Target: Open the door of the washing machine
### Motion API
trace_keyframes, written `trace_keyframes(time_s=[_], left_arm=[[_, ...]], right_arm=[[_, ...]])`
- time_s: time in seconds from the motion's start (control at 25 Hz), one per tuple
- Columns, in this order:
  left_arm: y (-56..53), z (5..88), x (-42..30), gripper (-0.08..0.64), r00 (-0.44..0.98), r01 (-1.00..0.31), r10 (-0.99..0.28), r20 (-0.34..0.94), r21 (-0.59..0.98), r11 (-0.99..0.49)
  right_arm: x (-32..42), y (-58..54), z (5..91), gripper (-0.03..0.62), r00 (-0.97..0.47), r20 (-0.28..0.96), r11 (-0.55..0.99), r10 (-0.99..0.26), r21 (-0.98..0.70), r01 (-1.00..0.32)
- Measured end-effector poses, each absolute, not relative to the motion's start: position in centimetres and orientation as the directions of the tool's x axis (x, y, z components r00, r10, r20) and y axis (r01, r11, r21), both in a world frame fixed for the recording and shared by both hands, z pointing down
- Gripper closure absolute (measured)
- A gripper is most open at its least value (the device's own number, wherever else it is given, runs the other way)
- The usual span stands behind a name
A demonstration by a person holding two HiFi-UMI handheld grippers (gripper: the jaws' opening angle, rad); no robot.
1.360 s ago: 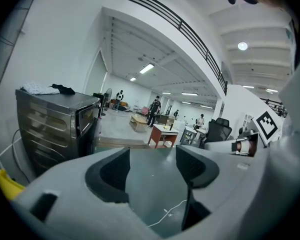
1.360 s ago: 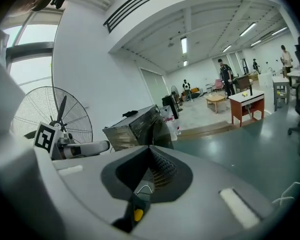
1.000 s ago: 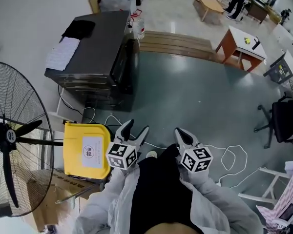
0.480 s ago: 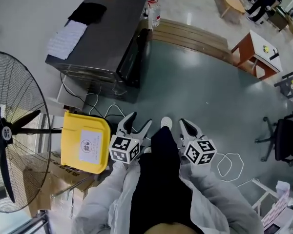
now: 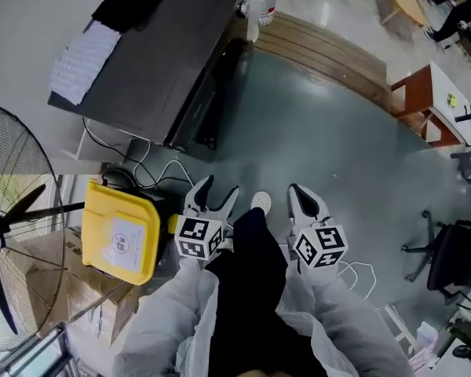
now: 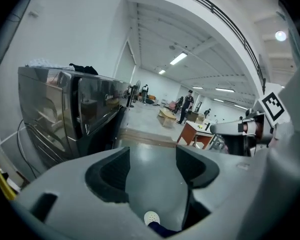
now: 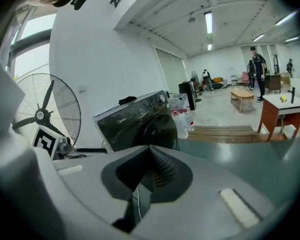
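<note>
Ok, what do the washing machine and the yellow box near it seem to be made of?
The washing machine is probably coated sheet metal, dark grey and glossy; its side mirrors the room in the left gripper view. The yellow box is likely moulded plastic, smooth with rounded corners and even colour.

A large pedestal fan [image 5: 4,238] stands at the left, a yellow bin [image 5: 122,230] just beside it above cardboard boxes [image 5: 82,305]. White cables [image 5: 365,269] loop over the grey-green floor [image 5: 322,140], with a low wooden platform [image 5: 330,49] and plastic bottles [image 5: 259,2] at its far edge. A white-topped counter [image 5: 439,77] and a black office chair [image 5: 451,261] stand at the right
</note>
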State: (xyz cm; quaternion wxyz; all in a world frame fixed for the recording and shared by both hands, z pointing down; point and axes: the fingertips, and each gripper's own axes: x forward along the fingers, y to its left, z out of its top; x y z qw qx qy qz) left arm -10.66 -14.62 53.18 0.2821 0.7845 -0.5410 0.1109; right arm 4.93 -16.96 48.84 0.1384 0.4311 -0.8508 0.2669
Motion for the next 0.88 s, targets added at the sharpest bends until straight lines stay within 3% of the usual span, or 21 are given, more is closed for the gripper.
trace_keyframes(time_s=[0.32, 0.88], left_arm=[[-21.8, 61.8, -11.2, 0.281, 0.315, -0.937, -0.774, 0.550, 0.308, -0.162], [-29.0, 70.8, -15.5, 0.282, 0.120, -0.986, -0.749, 0.651, 0.166, -0.014]], right_arm=[[5.0, -24.8, 54.7, 0.580, -0.621, 0.487, 0.486, -0.614, -0.387, -0.784], [4.2, -28.2, 60.3, 0.580, -0.657, 0.520, 0.499, -0.546, -0.428, -0.753]])
